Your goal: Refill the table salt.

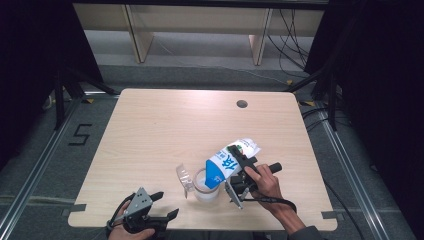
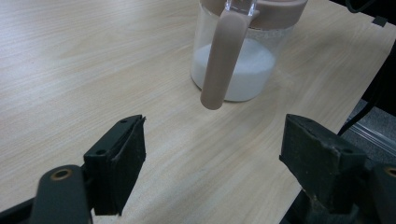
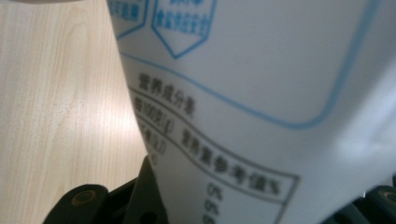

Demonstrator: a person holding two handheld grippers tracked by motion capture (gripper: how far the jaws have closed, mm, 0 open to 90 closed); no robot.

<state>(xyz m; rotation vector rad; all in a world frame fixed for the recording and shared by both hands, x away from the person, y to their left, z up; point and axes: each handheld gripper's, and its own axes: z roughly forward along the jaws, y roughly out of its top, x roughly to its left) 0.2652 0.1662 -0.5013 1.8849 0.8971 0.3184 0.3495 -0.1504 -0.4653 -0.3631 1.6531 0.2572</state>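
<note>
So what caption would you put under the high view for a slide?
Right gripper tilts a blue-and-white milk carton over a clear lidded jug on the pale wooden table; left gripper rests open.

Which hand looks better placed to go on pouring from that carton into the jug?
Right, probably. Its claw grips the tilted carton above the jug; the left claw sits open and empty nearby.

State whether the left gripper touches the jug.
Apart. In the left gripper view, bare table lies between the open left gripper and the jug.
</note>
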